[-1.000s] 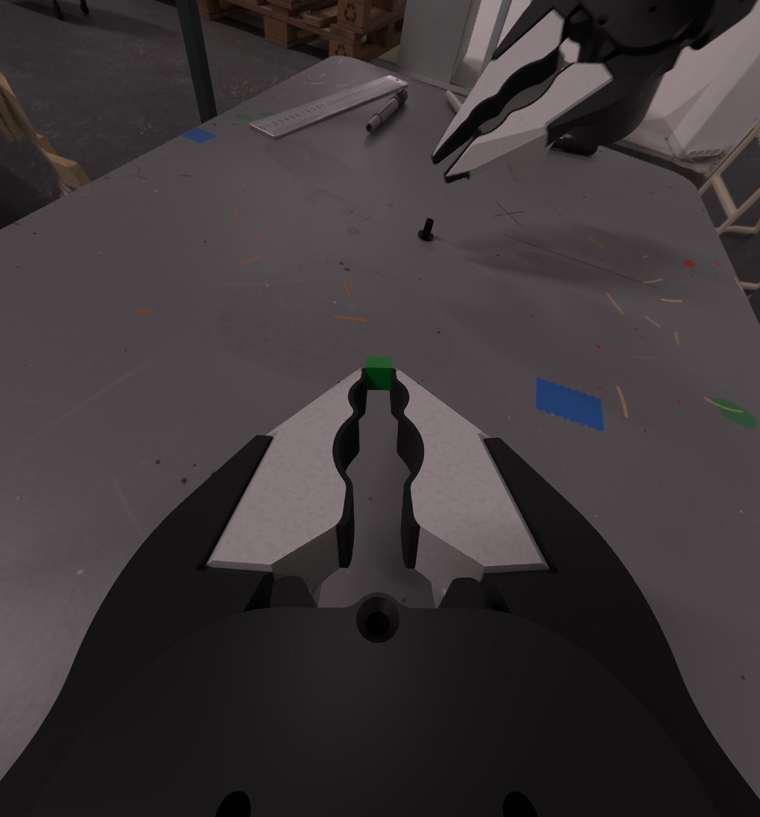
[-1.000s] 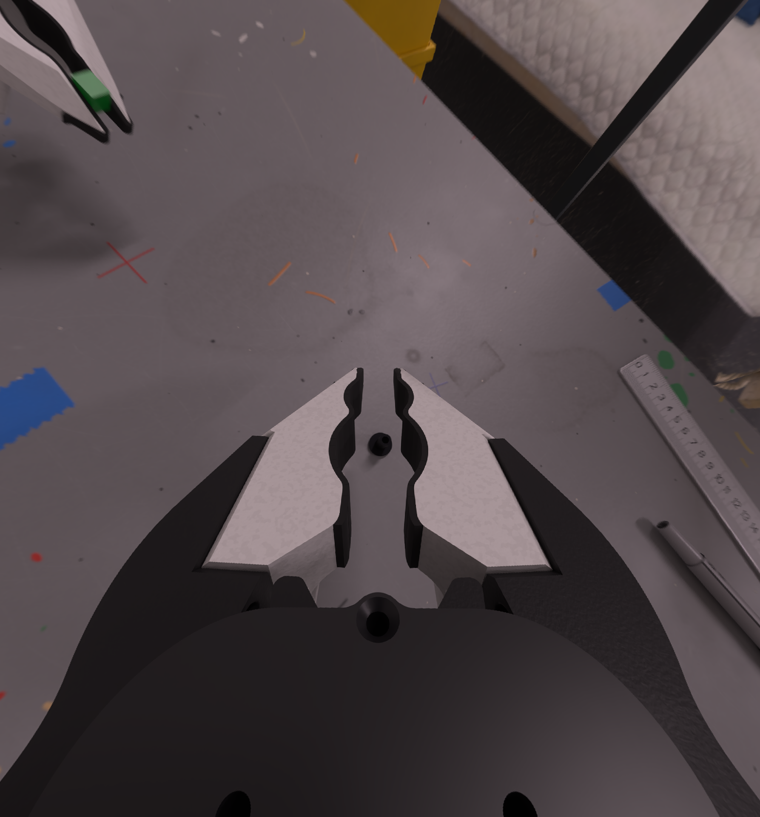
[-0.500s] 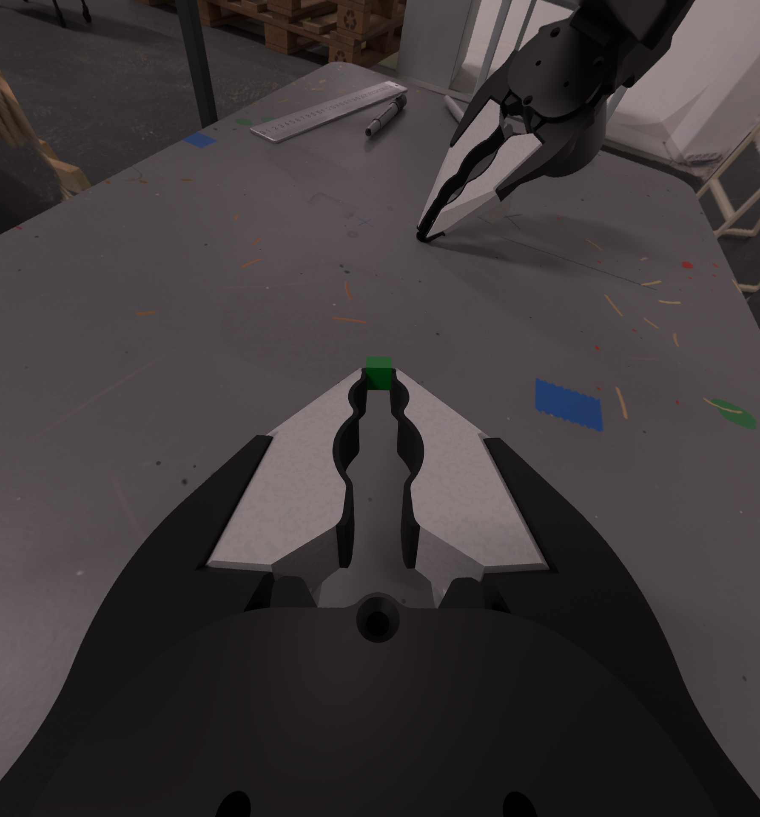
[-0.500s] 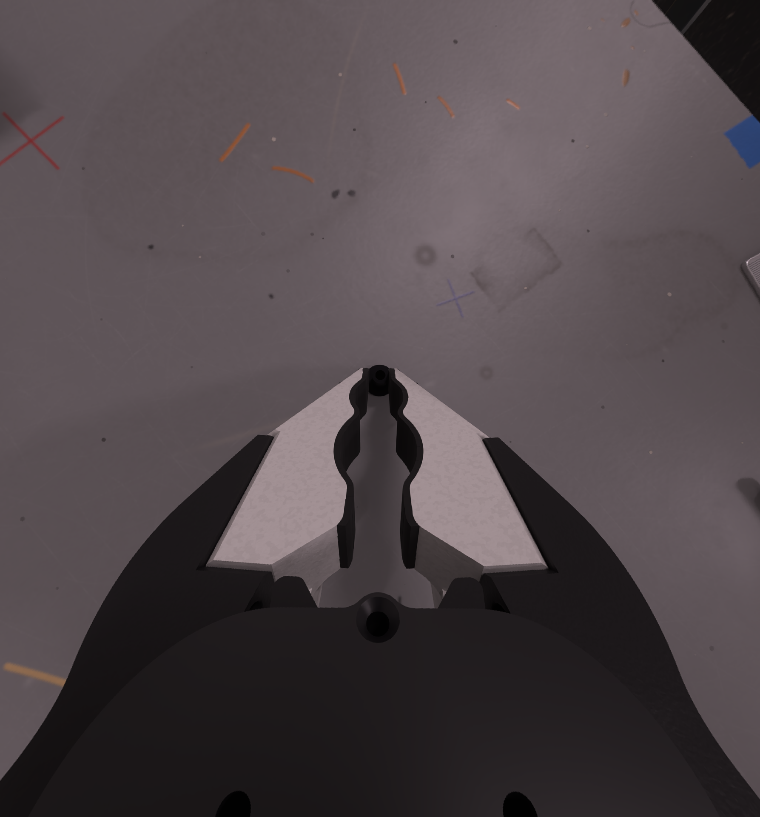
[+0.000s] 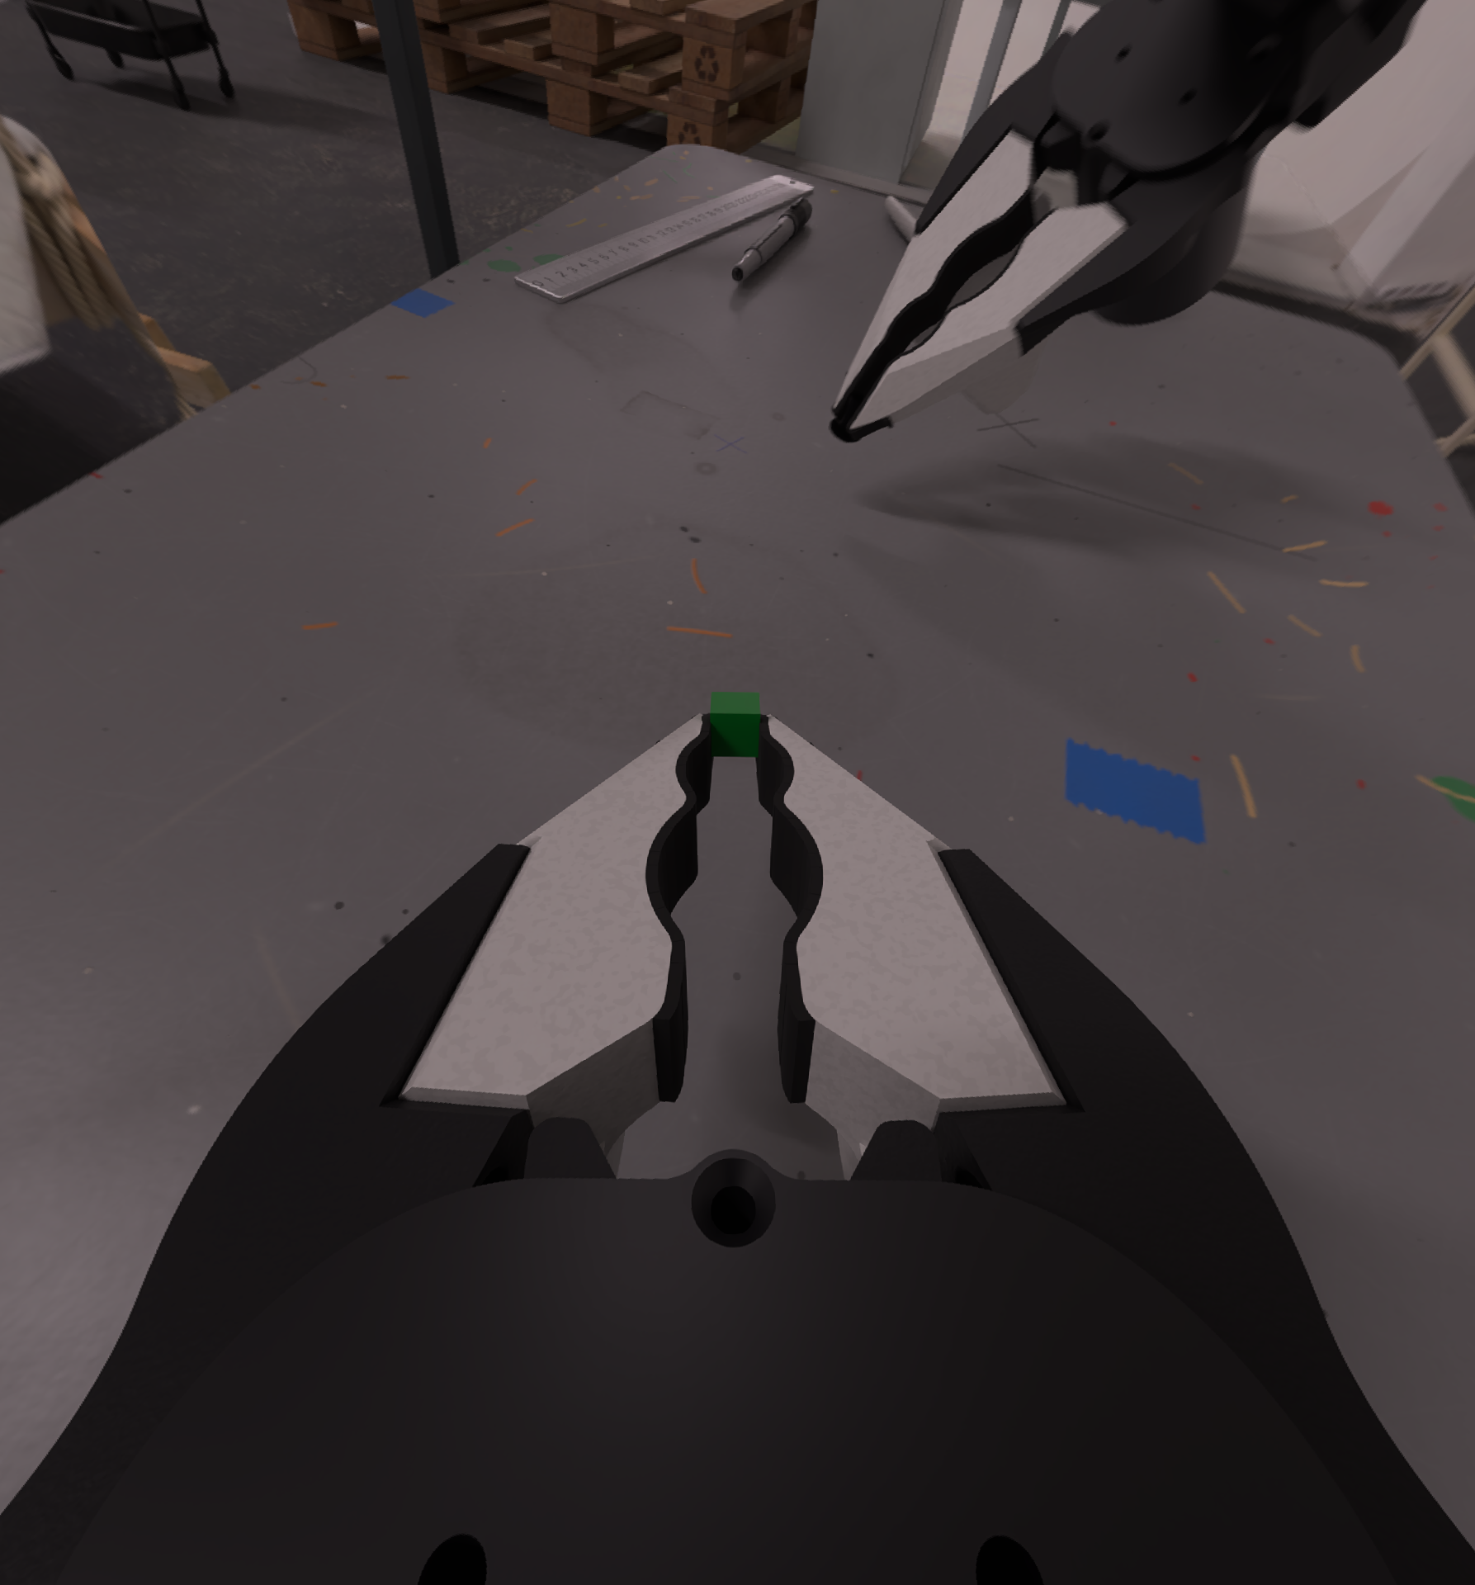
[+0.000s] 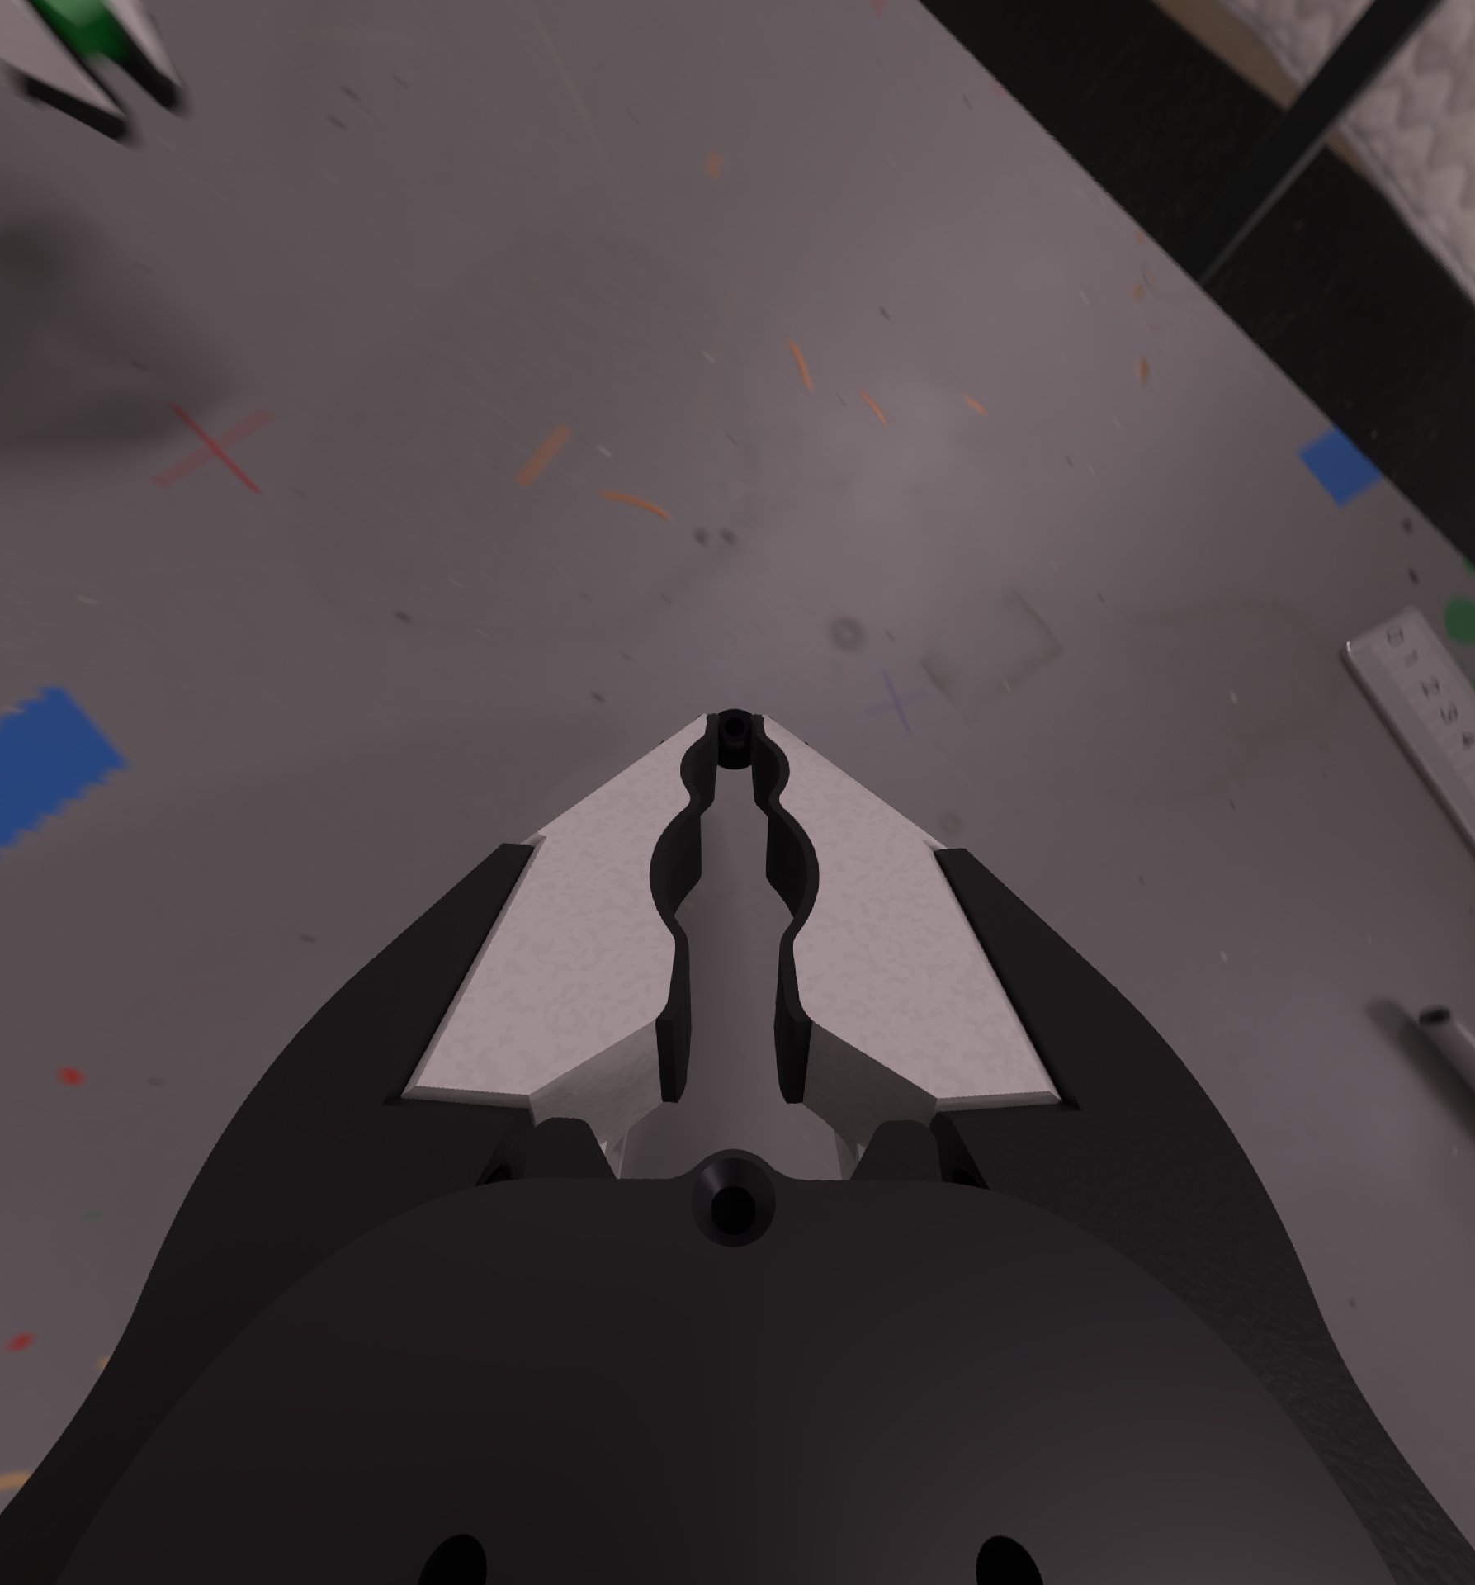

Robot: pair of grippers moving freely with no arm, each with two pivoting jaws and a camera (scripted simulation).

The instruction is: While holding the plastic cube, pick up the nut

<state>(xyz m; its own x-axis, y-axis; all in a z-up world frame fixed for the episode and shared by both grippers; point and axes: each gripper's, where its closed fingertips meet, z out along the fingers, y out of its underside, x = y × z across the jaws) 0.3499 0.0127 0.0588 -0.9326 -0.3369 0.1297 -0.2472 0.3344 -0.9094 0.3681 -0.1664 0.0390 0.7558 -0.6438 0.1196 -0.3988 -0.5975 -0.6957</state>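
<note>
Nut (image 6: 733, 739) pinched btwn right gripper (image 6: 734, 729) tips, off table (image 6: 459, 257); left gripper (image 5: 734, 729) clamps green cube (image 5: 734, 726).

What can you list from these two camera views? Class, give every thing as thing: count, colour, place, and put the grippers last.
Plastic cube: one, green, clamped at the left gripper's tips.
Nut: one, black, pinched at the right gripper's tips, off the table.
Table: one, grey, flecked with paint marks, under both grippers.
Ruler: one, silver, far table edge.
Pen: one, grey, beside the ruler.
Blue tape patches: two seen, one near the left gripper, one by the far edge.
Pallets: stacked, brown wood, on the floor beyond the table.
Left gripper: one, black and grey, shut on the cube.
Right gripper: one, black and grey, shut on the nut.
</note>
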